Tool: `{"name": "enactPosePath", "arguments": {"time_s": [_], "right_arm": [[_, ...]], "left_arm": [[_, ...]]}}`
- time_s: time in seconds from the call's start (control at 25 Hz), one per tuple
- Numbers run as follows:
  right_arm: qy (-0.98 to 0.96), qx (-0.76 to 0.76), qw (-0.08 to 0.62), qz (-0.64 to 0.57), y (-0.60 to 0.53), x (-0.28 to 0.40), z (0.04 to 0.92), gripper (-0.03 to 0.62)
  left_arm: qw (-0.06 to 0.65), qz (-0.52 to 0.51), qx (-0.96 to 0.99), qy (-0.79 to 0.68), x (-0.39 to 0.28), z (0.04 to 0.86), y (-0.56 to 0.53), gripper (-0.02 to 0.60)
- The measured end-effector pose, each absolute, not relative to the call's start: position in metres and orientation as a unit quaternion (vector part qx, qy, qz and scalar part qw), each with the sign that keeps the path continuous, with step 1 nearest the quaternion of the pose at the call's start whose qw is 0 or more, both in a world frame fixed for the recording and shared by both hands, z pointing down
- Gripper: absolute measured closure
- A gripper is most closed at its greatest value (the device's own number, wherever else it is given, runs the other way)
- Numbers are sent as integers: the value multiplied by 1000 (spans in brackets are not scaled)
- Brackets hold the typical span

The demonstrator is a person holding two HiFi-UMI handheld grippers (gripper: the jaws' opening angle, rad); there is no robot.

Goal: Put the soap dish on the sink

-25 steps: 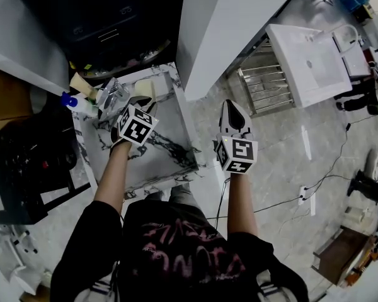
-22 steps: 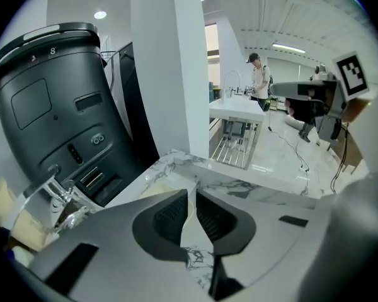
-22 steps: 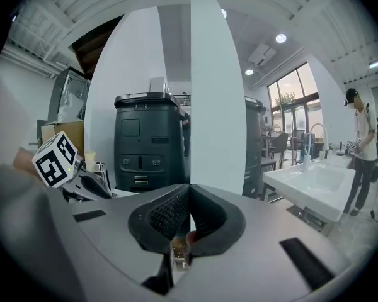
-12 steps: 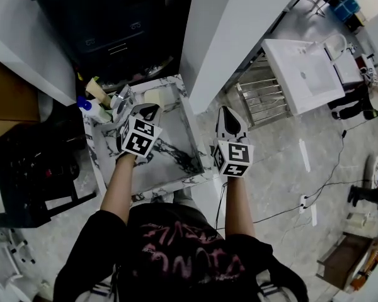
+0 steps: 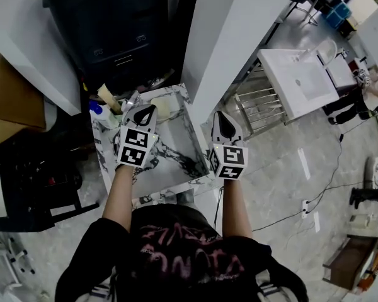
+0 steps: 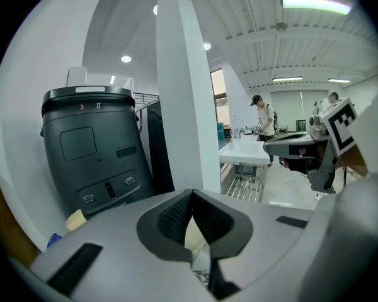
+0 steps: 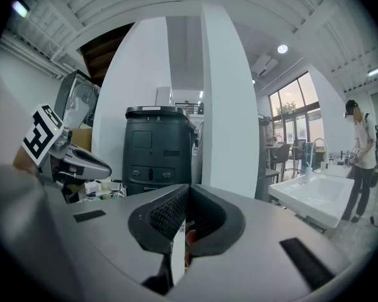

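Note:
The marble-patterned sink [image 5: 176,162] stands in front of me. A cream soap dish [image 5: 160,107] rests at the sink's back rim, to the right of the chrome faucet [image 5: 130,100]. My left gripper [image 5: 145,111] hovers over the basin with its tips just short of the dish; it is shut and holds nothing. In the left gripper view, the same left gripper [image 6: 190,197] shows a bit of the cream dish [image 6: 193,234] through the gap behind the closed tips. My right gripper [image 5: 222,121] hangs beyond the sink's right edge, over the floor; the right gripper [image 7: 188,190] is shut and empty.
A blue-capped bottle [image 5: 96,107] and a beige item [image 5: 107,94] sit left of the faucet. A black bin [image 5: 113,24] stands behind the sink, a white pillar [image 5: 233,36] to its right. A white basin [image 5: 299,80] and metal rack [image 5: 255,102] stand far right. A person [image 7: 362,150] stands there.
The head view has swung, so the sink now sits further right and lower in the picture. Both grippers stay shut; the left one keeps its place over the basin near the faucet.

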State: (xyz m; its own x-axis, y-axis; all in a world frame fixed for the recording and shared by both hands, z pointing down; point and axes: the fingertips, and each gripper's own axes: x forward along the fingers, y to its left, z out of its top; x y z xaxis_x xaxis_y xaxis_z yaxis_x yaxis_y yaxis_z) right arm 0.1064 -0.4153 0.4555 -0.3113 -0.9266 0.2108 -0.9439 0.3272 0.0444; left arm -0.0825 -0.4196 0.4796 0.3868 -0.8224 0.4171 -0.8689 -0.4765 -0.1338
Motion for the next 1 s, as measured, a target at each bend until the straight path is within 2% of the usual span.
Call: {"name": "enactPosePath", "arguments": {"time_s": [0.44, 1.0], "right_arm": [[-807, 584, 80, 18, -386, 87, 422, 580], [-810, 583, 64, -13, -348, 66, 394, 582]], "left_arm": [[6, 156, 830, -536, -111, 417, -393, 566], [-42, 132, 827, -545, -132, 376, -352, 568]]}}
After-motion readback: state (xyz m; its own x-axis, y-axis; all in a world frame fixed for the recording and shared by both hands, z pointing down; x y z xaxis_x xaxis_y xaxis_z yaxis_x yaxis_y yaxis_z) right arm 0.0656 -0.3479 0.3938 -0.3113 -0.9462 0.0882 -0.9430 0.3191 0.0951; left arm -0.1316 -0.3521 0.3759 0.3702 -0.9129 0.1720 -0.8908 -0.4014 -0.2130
